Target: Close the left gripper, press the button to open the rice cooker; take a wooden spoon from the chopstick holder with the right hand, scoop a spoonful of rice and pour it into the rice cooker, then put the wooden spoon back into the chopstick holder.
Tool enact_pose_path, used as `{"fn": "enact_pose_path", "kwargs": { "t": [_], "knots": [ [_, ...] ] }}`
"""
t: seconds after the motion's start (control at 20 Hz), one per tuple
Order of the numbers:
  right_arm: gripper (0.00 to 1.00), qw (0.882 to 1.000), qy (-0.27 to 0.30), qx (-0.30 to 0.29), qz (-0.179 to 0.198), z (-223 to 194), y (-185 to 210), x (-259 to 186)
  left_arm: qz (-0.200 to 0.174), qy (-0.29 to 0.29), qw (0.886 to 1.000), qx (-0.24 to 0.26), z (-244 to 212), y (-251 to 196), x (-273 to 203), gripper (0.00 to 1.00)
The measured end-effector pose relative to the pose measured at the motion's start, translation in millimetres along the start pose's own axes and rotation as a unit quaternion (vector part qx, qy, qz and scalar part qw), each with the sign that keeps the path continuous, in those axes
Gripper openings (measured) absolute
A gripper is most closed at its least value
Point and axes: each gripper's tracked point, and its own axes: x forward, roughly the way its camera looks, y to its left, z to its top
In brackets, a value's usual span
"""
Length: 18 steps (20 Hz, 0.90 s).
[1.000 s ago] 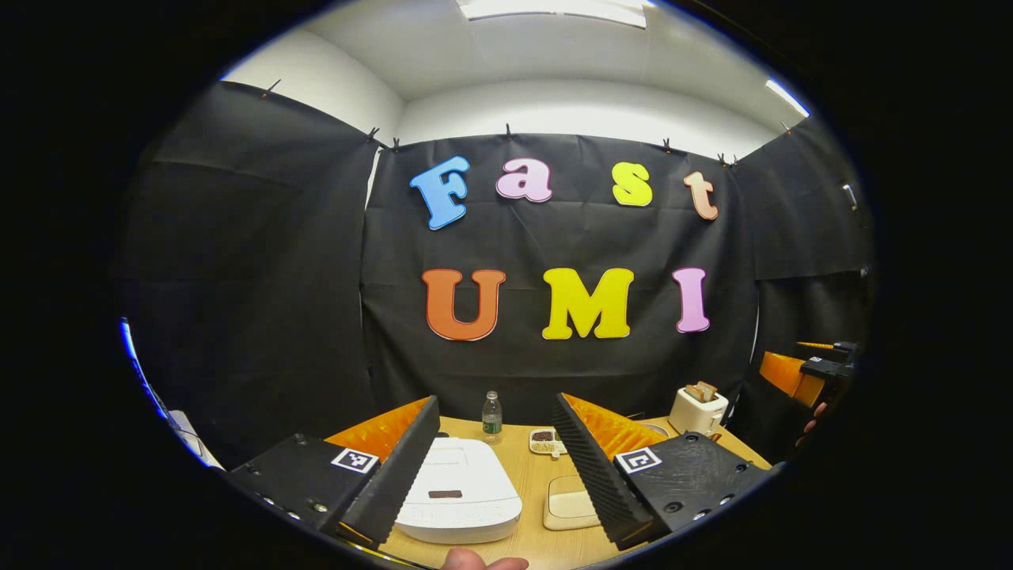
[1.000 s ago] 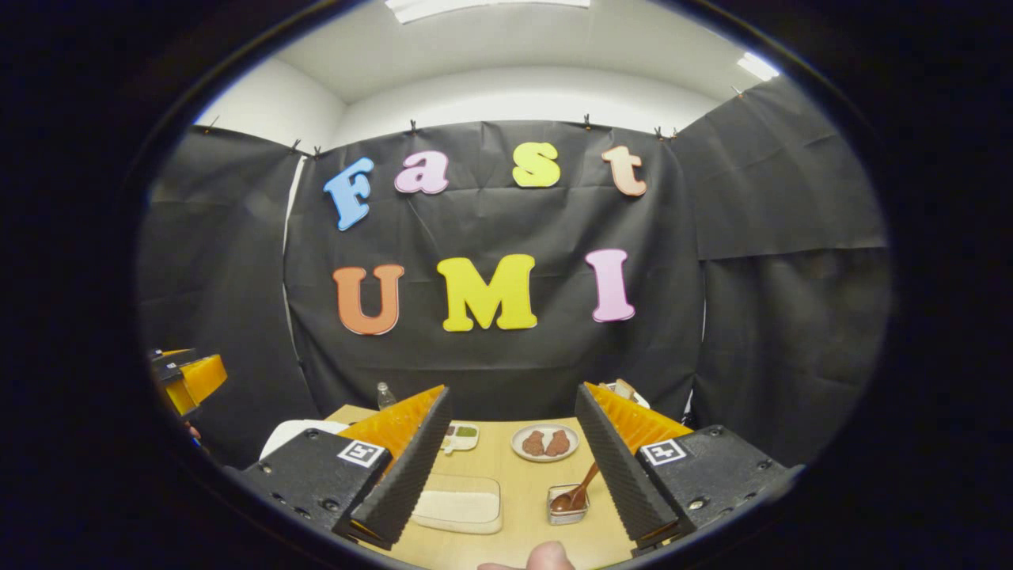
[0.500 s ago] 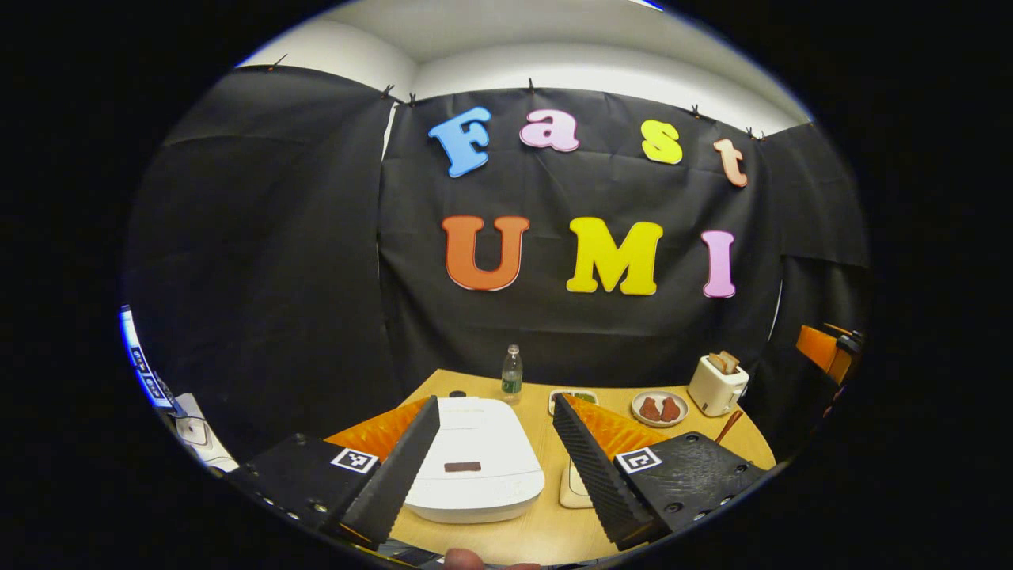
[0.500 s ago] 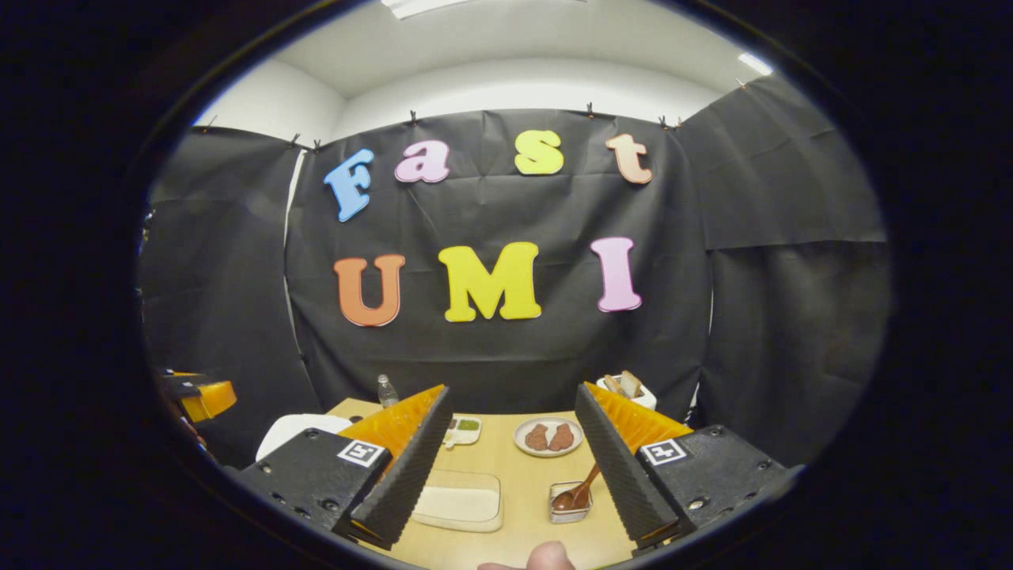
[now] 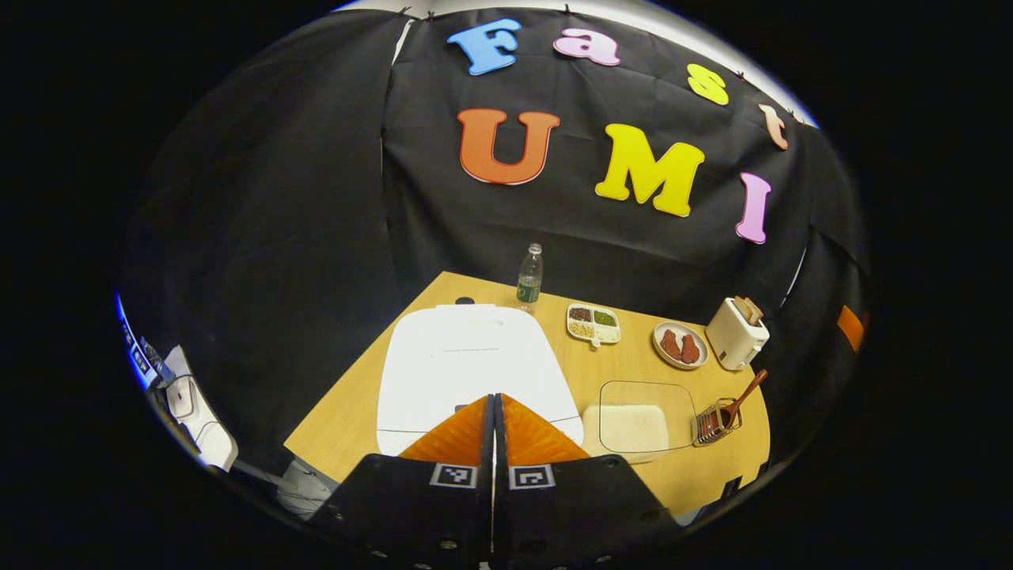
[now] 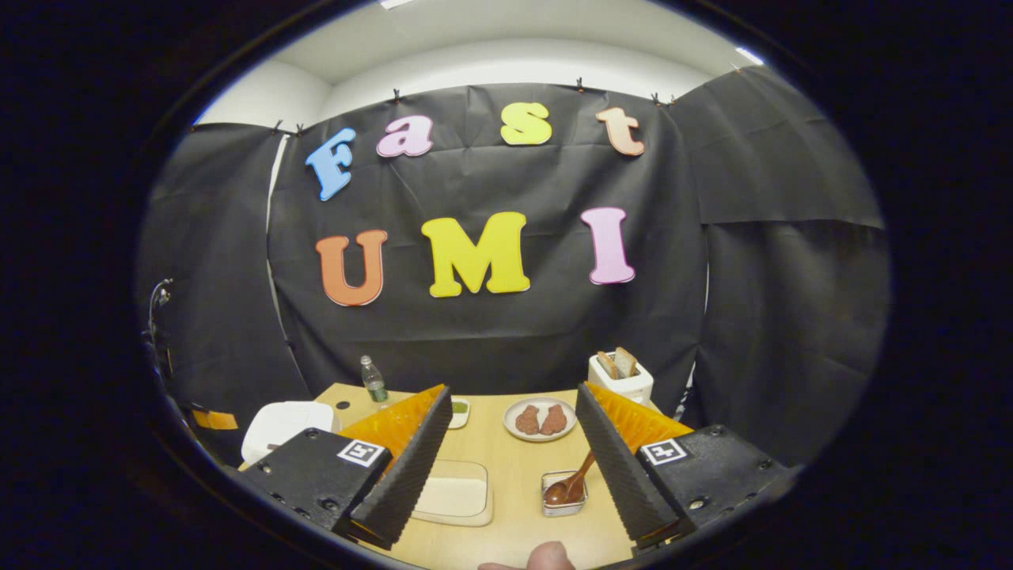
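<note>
Fingers of the left gripper (image 5: 494, 408) pressed together, nothing between them, hovering above the front edge of the one rice cooker (image 5: 467, 360), lid down; button presumably just below and ahead. Right gripper (image 6: 510, 443) spread apart, empty. One wooden spoon (image 6: 576, 481) stands tilted in the one holder (image 6: 563, 499) on the bench (image 6: 514, 538), ahead between its fingers, nearer the right one. One rice tray (image 6: 453, 497) sits left of the holder.

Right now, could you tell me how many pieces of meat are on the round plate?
2. Both lie side by side on the round plate: the left piece and the right piece, between the divided dish and the toaster.
</note>
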Motion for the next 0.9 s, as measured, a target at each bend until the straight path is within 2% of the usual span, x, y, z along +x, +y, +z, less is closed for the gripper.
{"fn": "enact_pose_path", "kwargs": {
  "t": [0.05,0.2,0.6,0.7,0.85,0.9],
  "knots": [
    [0.97,1.000,0.003,0.000,-0.001,-2,-1,3,-0.003,0.010,1.000,-0.004,-3,1,6,0.02],
    [1.00,1.000,0.012,-0.001,-0.004,-9,-4,10,-0.021,0.031,0.999,-0.027,-8,0,29,0.00],
    [0.98,0.999,0.040,-0.016,-0.021,-28,-16,28,-0.017,0.081,0.996,-0.043,-39,17,90,0.00],
    [1.00,0.999,0.043,-0.019,-0.018,-29,-13,31,-0.017,0.074,0.996,-0.042,-35,17,93,0.00],
    [0.98,0.999,0.048,-0.021,-0.009,-32,-4,36,-0.015,0.084,0.995,-0.058,-45,18,93,0.00],
    [1.00,0.999,0.050,-0.021,-0.005,-33,0,37,-0.017,0.099,0.993,-0.066,-53,18,93,0.00]
  ]
}}
